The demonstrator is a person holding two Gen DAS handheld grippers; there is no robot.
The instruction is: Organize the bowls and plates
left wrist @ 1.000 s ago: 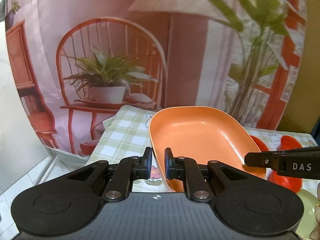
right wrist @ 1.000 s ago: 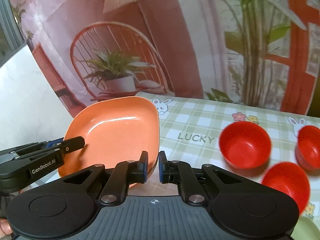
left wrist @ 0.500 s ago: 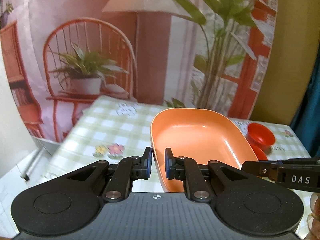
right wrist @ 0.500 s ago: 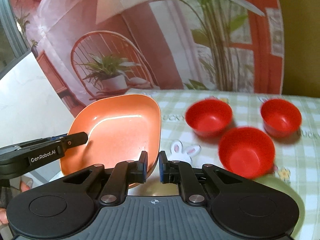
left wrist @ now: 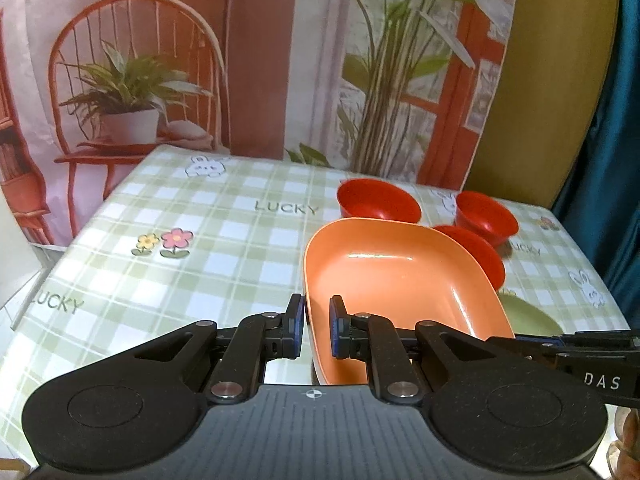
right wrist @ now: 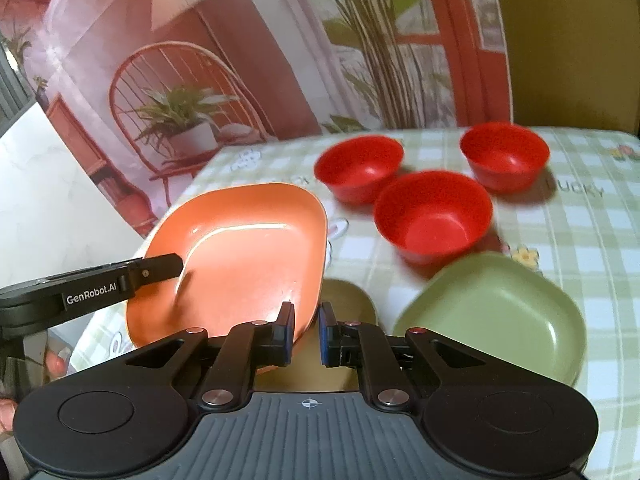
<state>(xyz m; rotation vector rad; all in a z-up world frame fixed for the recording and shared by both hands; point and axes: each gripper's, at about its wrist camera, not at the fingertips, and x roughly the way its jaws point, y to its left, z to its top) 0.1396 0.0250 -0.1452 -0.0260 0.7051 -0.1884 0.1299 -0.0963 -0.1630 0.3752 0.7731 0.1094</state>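
Observation:
An orange square plate (left wrist: 396, 280) (right wrist: 240, 248) is held in the air above the table by both grippers. My left gripper (left wrist: 317, 330) is shut on its near left rim. My right gripper (right wrist: 304, 330) is shut on its near right rim. The right gripper's fingers (left wrist: 560, 350) show at the plate's right edge in the left wrist view, and the left gripper's fingers (right wrist: 156, 270) reach over the plate in the right wrist view. Three red bowls (right wrist: 432, 214) (right wrist: 358, 166) (right wrist: 504, 156) stand on the table beyond the plate.
A green square plate (right wrist: 496, 316) lies on the table right of the orange plate, and an olive plate (right wrist: 352, 300) lies partly hidden under it. The table (left wrist: 200, 240) has a green checked cloth. A printed backdrop (left wrist: 240, 60) hangs behind its far edge.
Both grippers have carried the orange plate to the right, over the table and toward the red bowls and green plate. Both grips stay the same.

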